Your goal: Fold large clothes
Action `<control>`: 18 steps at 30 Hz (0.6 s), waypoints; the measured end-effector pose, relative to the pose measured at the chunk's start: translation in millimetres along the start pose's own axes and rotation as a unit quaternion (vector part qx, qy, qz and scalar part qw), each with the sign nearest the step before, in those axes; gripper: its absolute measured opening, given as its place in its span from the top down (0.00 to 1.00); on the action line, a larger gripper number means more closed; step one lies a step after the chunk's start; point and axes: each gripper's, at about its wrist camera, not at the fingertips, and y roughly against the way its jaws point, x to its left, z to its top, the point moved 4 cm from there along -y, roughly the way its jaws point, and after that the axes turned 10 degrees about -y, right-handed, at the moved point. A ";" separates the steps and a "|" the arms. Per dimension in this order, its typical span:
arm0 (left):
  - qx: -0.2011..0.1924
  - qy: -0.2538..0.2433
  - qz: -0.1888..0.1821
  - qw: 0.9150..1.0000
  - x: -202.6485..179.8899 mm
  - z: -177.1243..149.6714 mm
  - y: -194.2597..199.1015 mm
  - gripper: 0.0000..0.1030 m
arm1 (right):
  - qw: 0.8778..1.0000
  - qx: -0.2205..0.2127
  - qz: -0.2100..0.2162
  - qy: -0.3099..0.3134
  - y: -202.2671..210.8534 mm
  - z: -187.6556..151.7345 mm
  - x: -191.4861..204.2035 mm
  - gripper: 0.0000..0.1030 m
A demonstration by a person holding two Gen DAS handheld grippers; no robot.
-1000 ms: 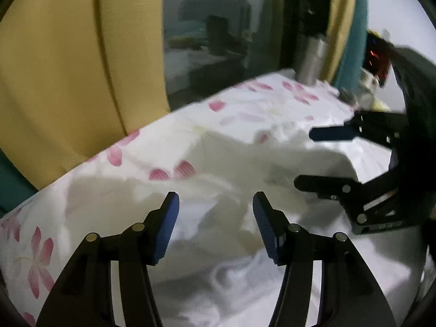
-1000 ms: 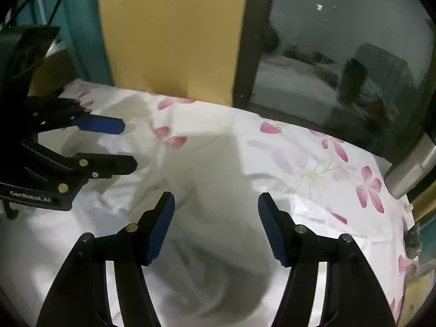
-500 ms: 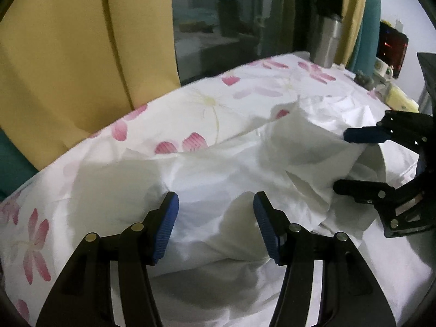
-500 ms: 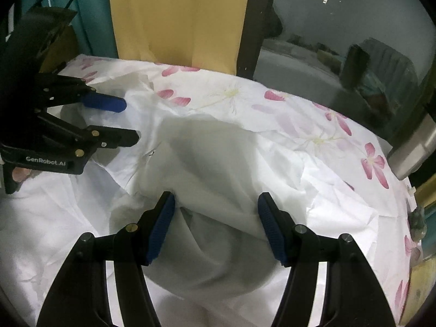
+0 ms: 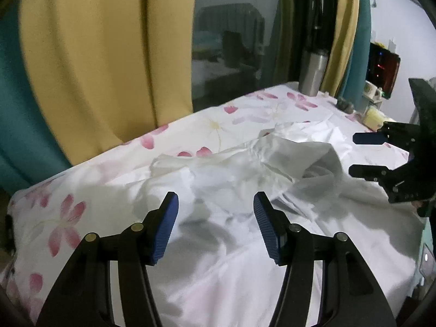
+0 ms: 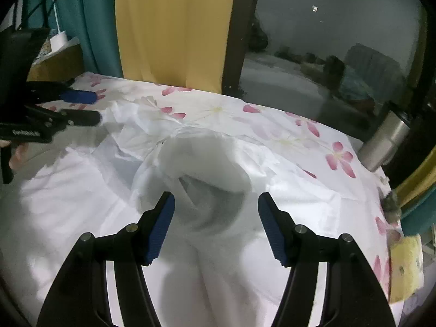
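Note:
A large white garment (image 5: 245, 179) lies crumpled on a bed with a white sheet printed with pink flowers (image 5: 65, 218). It also shows in the right wrist view (image 6: 207, 169), bunched into a raised fold. My left gripper (image 5: 215, 229) is open and empty just above the cloth near its left part. My right gripper (image 6: 215, 229) is open and empty above the raised fold. The right gripper also shows in the left wrist view (image 5: 362, 152) at the right, and the left gripper shows in the right wrist view (image 6: 87, 107) at the left.
Yellow curtains (image 5: 109, 62) and teal curtains (image 6: 90, 27) hang behind the bed beside a dark window (image 6: 327, 54). A steel flask (image 5: 313, 70) stands at the far corner of the bed. A yellow object (image 6: 406, 267) lies at the bed's right edge.
Both grippers have pulled back and up from the garment. The cloth has dropped and settled on the bed into a lower crumpled heap with a raised fold.

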 end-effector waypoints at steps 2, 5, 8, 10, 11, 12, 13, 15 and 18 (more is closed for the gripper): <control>-0.007 0.007 0.003 1.000 2.9 -9.0 17.2 0.41 | 1.000 -0.004 -0.003 -0.003 9.9 -4.9 -3.0 0.38; -0.009 0.024 0.014 1.000 9.1 -26.6 38.9 0.41 | 1.000 -0.007 -0.010 -0.012 24.3 -14.1 -8.4 0.38; -0.008 0.048 0.024 0.999 17.6 -46.7 57.5 0.40 | 1.000 -0.009 -0.016 -0.019 36.5 -24.8 -13.7 0.38; -0.007 0.066 0.034 0.997 23.4 -62.1 68.2 0.40 | 0.999 -0.010 -0.019 -0.028 44.3 -33.2 -17.4 0.38; -0.007 0.078 0.038 0.996 27.1 -71.3 74.3 0.40 | 0.999 -0.010 -0.019 -0.036 48.3 -38.1 -20.1 0.38; -0.006 0.086 0.040 0.995 30.1 -78.5 78.5 0.40 | 0.999 -0.010 -0.021 -0.042 51.7 -41.9 -21.4 0.38; -0.004 0.097 0.044 0.994 33.7 -87.6 83.8 0.40 | 0.998 -0.009 -0.023 -0.050 55.1 -47.0 -24.2 0.38; 0.002 0.114 0.052 0.992 39.5 -105.8 94.7 0.40 | 0.998 -0.007 -0.025 -0.064 60.5 -56.4 -28.9 0.38; 0.011 0.136 0.058 0.989 48.4 -131.4 111.7 0.40 | 0.996 -0.002 -0.031 -0.083 68.2 -71.8 -33.4 0.38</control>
